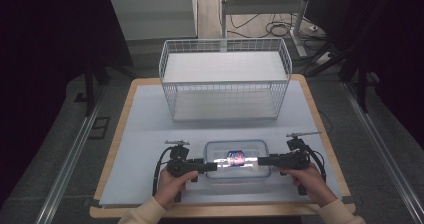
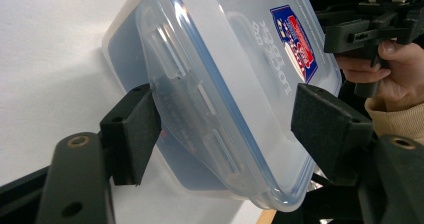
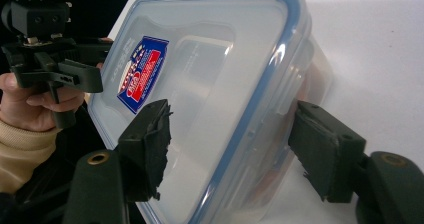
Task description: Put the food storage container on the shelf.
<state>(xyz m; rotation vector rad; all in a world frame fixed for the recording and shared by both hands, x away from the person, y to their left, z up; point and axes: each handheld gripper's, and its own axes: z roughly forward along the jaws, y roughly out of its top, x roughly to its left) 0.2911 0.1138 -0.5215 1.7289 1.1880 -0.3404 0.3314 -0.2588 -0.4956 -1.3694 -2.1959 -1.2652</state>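
The clear plastic container [image 1: 235, 160], rectangular and blue-sealed, sits between both grippers' wide-open, empty black fingers [image 2: 131, 132].

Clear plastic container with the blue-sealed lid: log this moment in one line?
object: clear plastic container, lid on | left gripper: open, straddling its end | right gripper: open, straddling opposite end | white wire basket: behind

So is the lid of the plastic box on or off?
On. The clear lid with its blue seal covers the whole plastic box. Whether its side flaps are latched, I cannot tell.
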